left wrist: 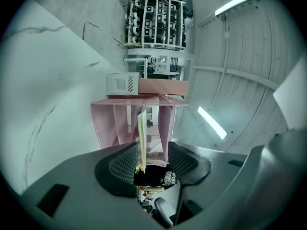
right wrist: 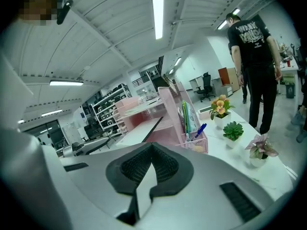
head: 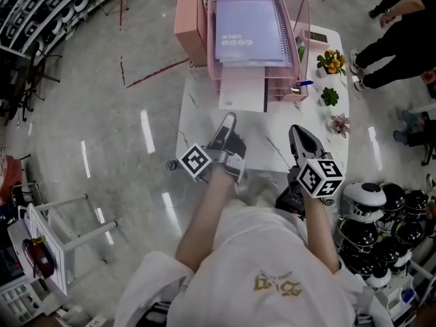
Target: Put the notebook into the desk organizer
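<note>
Jaws on my left gripper stand apart with an open gap between the ribbed pads, and nothing is gripped there; past the gap I look straight at the pink organizer. That gripper hangs over the near part of the white marbled desk, rolled onto its side. My right gripper has its jaws closed tip to tip with nothing between them, and it sits above the desk's near right edge, well apart from the organizer.

At the far left of the desk stands a tall pink box, touching the left side of the pink wire-mesh desk organizer. The lilac spiral-bound notebook lies flat in the organizer's top tray, its wire spine along the right side. Below it, a white sheet or booklet sticks out of a lower tray towards me. On the organizer's right side a small mesh compartment holds pens, a blue pen among them.

Right of the organizer three small pots stand in a row from far to near: an orange-flowered plant, a green succulent and a pink-leaved plant. At the far right a person in black clothes stands on the floor beside the desk.
</note>
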### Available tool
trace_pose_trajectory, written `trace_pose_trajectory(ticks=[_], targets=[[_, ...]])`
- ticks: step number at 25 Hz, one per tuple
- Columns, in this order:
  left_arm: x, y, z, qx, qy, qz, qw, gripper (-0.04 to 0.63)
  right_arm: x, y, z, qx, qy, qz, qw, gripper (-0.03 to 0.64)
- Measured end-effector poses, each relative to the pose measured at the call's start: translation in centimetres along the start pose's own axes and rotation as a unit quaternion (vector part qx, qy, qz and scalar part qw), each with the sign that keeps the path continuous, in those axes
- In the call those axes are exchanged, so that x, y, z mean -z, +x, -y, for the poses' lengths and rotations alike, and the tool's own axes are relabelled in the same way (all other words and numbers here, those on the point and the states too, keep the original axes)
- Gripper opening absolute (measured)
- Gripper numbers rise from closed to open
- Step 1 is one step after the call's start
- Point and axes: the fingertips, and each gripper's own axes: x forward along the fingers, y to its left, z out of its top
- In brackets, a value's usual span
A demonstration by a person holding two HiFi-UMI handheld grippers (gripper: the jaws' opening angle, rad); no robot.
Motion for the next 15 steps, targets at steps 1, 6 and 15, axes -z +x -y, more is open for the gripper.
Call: trace_pose_trajectory(ticks=[1,6,15], targets=[[0.1,-0.2,0.3,0.002,0.005,0.001,1.0000,0.185,-0.1,-0.2,-0.2,-0.002,-0.001,0.002,1.000,0.009],[0.9,-0.9,2.2,0.022,0.024,0.001,0.9995,0.053,-0.6,-1.3,-1.4,-0.013,-0.006,0.014,1.000,0.009],[2.8,-1.7,5.1,0.061,0.032,-0.014,0.9975,0.018,-1.2,-2.9,-2.9,-0.028,-0.015,0.031,0.999,0.009]])
